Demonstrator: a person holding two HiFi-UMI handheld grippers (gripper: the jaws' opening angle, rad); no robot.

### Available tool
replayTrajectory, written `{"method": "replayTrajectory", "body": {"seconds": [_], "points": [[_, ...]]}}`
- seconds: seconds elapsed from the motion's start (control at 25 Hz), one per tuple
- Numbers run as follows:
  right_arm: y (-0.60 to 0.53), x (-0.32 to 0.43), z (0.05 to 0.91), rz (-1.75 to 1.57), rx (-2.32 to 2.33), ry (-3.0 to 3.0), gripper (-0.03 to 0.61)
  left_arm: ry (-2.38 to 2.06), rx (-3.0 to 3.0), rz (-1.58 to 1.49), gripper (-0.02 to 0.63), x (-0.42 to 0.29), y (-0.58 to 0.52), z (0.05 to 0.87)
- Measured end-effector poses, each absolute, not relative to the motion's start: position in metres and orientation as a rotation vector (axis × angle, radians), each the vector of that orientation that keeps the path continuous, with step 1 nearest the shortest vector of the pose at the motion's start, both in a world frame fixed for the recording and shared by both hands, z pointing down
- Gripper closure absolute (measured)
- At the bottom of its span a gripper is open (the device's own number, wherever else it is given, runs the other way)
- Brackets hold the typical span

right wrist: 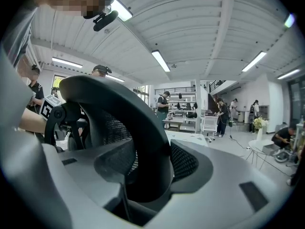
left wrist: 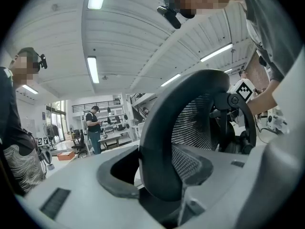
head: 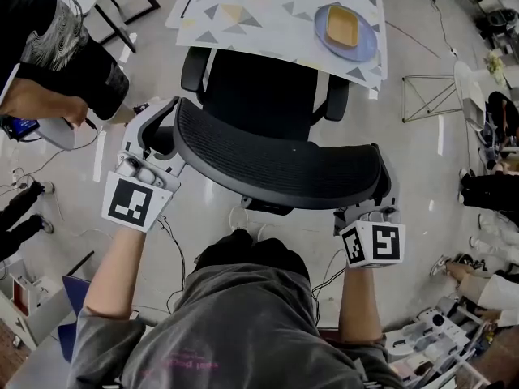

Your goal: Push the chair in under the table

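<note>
Both ends of chair backrest [head: 276, 164] clamped, left tool [head: 162, 136], right tool [head: 375, 205], seat front hidden under table [head: 259, 14].

The chair [head: 268, 148] is black throughout, its backrest a fine black mesh inside a smooth black rim. The surface [head: 243, 14] is covered in white scattered with grey and pale yellow triangles. The plate [head: 366, 45] is pale blue-lilac and the dish [head: 341, 26] orange-yellow. The left tongs [head: 166, 124] and right tongs [head: 375, 209] have light grey shells with dark grey pads. The marker cubes [head: 130, 203] are black-and-white. The floor [head: 422, 160] is glossy pale grey. The shirt [head: 243, 322] is grey, with what seems to be pink print.
</note>
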State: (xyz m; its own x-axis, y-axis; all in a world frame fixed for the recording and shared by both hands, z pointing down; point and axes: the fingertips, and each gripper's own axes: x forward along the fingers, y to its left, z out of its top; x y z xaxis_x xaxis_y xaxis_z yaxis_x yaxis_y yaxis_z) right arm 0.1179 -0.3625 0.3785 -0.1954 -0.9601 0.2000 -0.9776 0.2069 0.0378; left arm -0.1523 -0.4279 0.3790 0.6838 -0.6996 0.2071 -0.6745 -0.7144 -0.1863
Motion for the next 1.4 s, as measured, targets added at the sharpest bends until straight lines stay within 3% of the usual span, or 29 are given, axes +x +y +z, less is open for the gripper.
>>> {"method": "replayTrajectory", "body": {"seconds": [0.72,1.4], "points": [[-0.422,0.146,0.375,0.090,1.858,-2.279,0.368,1.186,-2.787,-0.418,0.399,-0.125,-0.482,0.379],[-0.408,0.148,0.380,0.098,1.809,-2.309,0.368,1.197,-2.815,-0.433,0.379,-0.126,-0.466,0.381]]}}
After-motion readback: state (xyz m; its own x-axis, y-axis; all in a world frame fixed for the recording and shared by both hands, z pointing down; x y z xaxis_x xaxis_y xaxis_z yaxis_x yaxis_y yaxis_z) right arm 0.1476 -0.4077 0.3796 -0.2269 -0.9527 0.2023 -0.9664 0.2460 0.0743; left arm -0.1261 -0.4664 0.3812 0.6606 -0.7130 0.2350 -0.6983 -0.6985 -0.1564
